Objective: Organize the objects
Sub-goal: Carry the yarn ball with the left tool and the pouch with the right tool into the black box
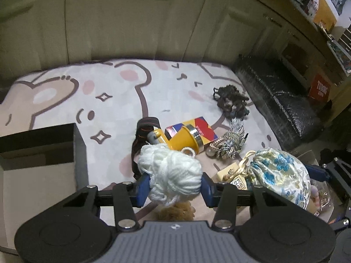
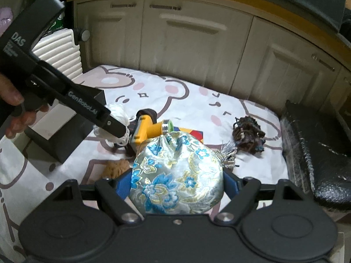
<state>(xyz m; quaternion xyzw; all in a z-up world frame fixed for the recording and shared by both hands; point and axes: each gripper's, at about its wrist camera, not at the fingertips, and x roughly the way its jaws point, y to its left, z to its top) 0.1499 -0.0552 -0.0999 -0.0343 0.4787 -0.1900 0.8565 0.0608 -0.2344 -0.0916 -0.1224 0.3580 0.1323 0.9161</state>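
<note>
Both grippers are loaded above the mat (image 1: 175, 83); the left gripper (image 1: 175, 188) pinches white yarn (image 1: 173, 175); the right gripper (image 2: 176, 188) pinches a flowered pouch (image 2: 175, 175); next, probably carry both to the box (image 1: 43, 153).

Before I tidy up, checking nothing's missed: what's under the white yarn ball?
Below the white yarn ball, held by the left tool, a tan fuzzy object shows partly; the rest is covered.

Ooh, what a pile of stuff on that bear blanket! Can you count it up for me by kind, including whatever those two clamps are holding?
Yarn bundles: 4 (white yarn ball, dark brown skein, striped grey skein, tan tuft)
Brocade pouch: 1
Yellow headlamp: 1
Colourful small box: 1
Open black box: 1
Total: 8
</note>
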